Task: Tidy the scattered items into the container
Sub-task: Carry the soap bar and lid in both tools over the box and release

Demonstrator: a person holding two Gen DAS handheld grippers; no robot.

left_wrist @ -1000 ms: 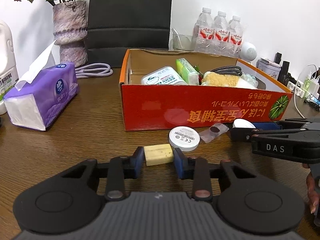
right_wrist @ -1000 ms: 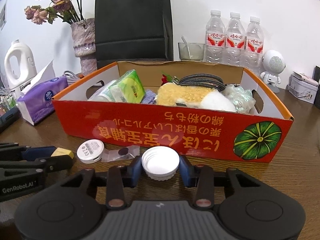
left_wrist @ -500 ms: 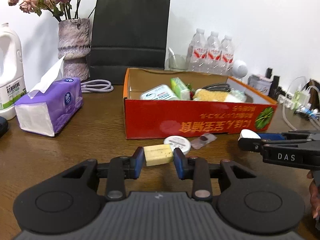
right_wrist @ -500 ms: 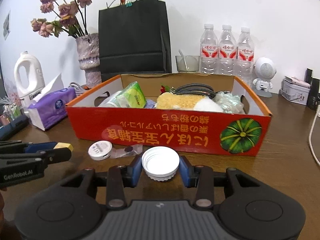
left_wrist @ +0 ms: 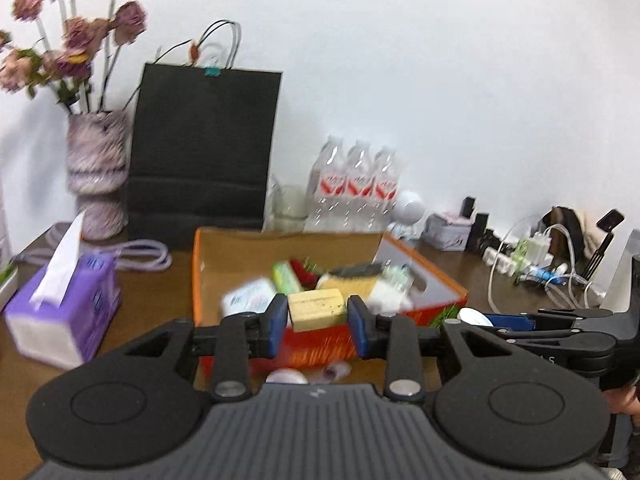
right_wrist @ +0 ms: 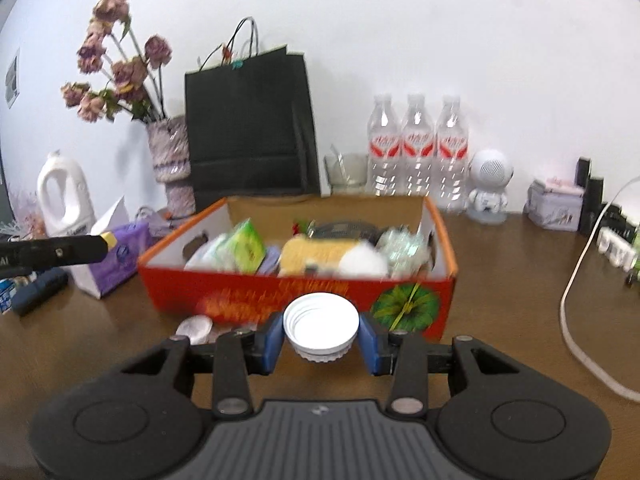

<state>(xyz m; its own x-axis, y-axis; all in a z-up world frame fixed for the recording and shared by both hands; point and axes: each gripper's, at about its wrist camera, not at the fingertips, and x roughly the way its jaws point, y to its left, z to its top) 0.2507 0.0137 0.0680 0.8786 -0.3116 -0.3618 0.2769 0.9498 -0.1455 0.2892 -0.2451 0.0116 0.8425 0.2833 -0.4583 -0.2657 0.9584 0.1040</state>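
left tongs (left_wrist: 318, 322) grip yellow block (left_wrist: 317, 309); right tongs (right_wrist: 321, 339) grip white cap (right_wrist: 321, 326).

Box (right_wrist: 408, 306) sits mid-bench (right_wrist: 500, 280), open top. Inside: packet (right_wrist: 248, 246) left, sponge (right_wrist: 316, 254) centre, cable coil (right_wrist: 344, 229) behind it, crinkled bag (right_wrist: 404, 246) right. Paper bag (right_wrist: 250, 128) behind box, against wall. Vase (right_wrist: 172, 160) left of bag, jug (right_wrist: 66, 200) further left. Tissue pack (right_wrist: 120, 258) left of box. Three bottles (right_wrist: 418, 148) behind box to the right, glass (right_wrist: 346, 172) left of them, speaker (right_wrist: 490, 188) right of them, tin (right_wrist: 554, 204) further right. Round disc (right_wrist: 196, 327) on bench before box's front wall. Left tool (left_wrist: 318, 322) holds block (left_wrist: 316, 308) before the box; right tool (right_wrist: 322, 338) holds cap (right_wrist: 320, 324) at the front wall.
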